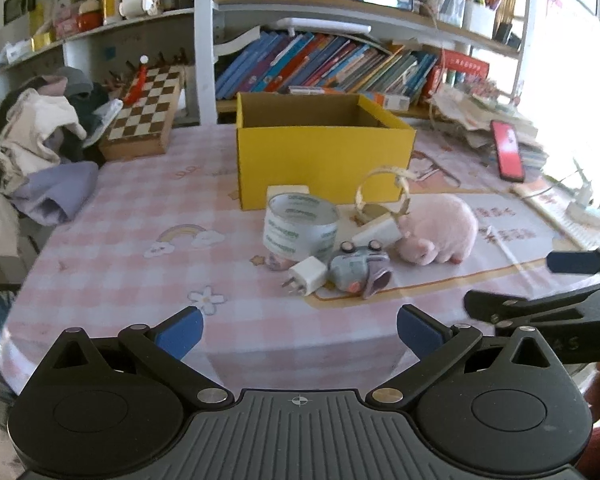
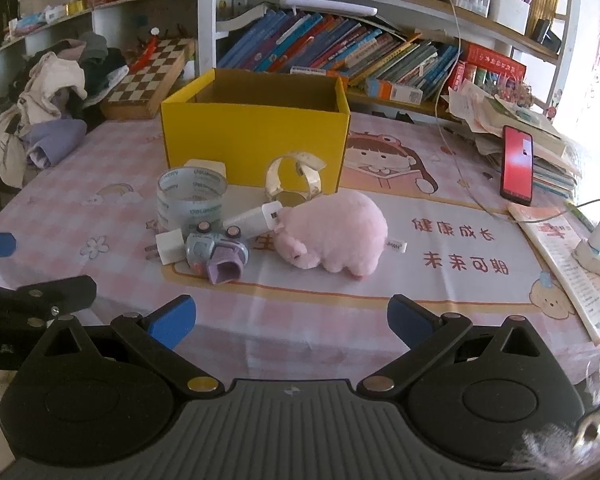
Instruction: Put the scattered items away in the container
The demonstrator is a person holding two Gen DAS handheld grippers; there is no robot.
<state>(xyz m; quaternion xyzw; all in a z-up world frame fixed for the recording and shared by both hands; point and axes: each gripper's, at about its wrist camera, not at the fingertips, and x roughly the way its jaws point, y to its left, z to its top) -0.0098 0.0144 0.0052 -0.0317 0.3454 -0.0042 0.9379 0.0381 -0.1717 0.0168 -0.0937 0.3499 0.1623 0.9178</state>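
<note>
Scattered items lie in a tight cluster on the pink checked surface (image 2: 80, 184), at about twelve o'clock from both tools and just in front of the yellow box (image 2: 256, 136). Nearest, the left tool (image 1: 299, 330) and the right tool (image 2: 292, 320) both hover short of the cluster with their blue pads spread wide and nothing between them. First in reach, a small white plug (image 2: 170, 246) touches a grey toy car (image 2: 216, 254); both look hard, light and a little slick, so a grip across the flat sides of the plug and across the body of the car seems safest. At one o'clock in the right view the pink plush pig (image 2: 332, 236) looks soft and very light; it should squash under the pads, so a pinch across its back would likely hold best. Behind, at eleven o'clock, the clear tape roll (image 2: 192, 200) stands on its flat side, stiff and smooth, probably best taken through the wall of its ring. A white charger block (image 2: 256, 218) leans between roll and pig, and a thin looped strap (image 2: 296, 180) stands against the box, flimsy and apt to spring. Farthest, the box stands open-topped; whether anything lies inside cannot be told.
</note>
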